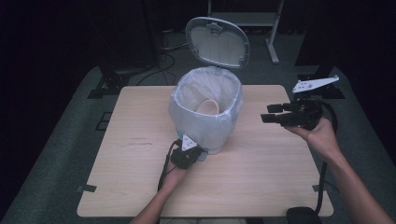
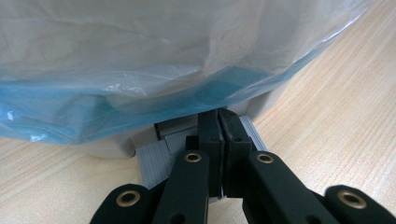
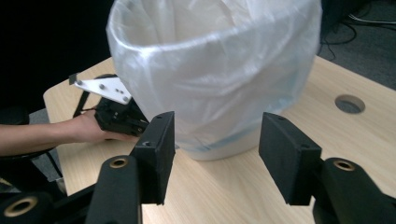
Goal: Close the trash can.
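High view: a small pedal bin lined with a translucent bag stands on the wooden surface, near the middle of its far edge, its lid tipped up and back. Inside the bag lies a pale, cup-like thing; what it is I cannot tell. The left gripper sits low at the bin's near side, touching its foot, the hand behind it resting toward the near edge. The right gripper hangs above the surface toward the right edge, well apart from the bin, its jaws pointing at the bin's side.

Left gripper view: the two black jaws are pressed fully together with nothing between them, their tips set on the grey ribbed pedal at the bin's base, right under the blue-tinged fold of the bag.

Right gripper view: the jaws stand apart and empty, framing the bin beyond them without touching it; the left gripper and its hand lie at the bin's far side, near a corner of the surface
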A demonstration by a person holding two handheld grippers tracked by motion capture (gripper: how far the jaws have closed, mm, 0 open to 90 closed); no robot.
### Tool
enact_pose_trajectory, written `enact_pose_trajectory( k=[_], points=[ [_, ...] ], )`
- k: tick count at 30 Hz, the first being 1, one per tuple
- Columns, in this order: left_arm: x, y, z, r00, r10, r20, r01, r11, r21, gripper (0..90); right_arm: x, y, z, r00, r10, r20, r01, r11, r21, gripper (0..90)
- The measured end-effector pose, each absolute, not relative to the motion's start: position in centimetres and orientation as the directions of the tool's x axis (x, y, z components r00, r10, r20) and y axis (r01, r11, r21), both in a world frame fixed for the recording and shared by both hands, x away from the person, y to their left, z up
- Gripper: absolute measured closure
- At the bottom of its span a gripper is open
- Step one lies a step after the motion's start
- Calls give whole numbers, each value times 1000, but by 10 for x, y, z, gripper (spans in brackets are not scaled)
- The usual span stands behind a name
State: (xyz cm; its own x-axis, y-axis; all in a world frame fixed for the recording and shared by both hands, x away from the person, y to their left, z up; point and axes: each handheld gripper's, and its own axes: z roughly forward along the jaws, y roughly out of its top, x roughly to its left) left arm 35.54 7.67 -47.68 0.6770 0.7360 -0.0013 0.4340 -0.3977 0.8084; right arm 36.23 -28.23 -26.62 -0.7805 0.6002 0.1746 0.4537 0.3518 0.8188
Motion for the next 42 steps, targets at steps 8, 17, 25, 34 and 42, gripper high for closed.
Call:
enact_pose_trajectory(
  k=[8,17,25,34,42],
  points=[
    [356,76,-477,675,737,0,434,-398,809,892,359,-297,-292,-747,636,193,491,333,805,405],
    [356,76,-476,679,735,-1,434,-400,807,892,357,-308,-321,-722,655,223,520,300,800,395],
    [356,76,-476,681,733,7,432,-409,804,890,355,-312,-345,-702,674,229,541,296,788,388],
    [357,76,-476,684,729,6,430,-409,805,890,353,-317,-359,-684,692,229,550,284,785,387],
    [357,76,-475,685,729,1,433,-408,804,889,350,-322,-372,-669,708,226,556,275,785,379]
  ],
)
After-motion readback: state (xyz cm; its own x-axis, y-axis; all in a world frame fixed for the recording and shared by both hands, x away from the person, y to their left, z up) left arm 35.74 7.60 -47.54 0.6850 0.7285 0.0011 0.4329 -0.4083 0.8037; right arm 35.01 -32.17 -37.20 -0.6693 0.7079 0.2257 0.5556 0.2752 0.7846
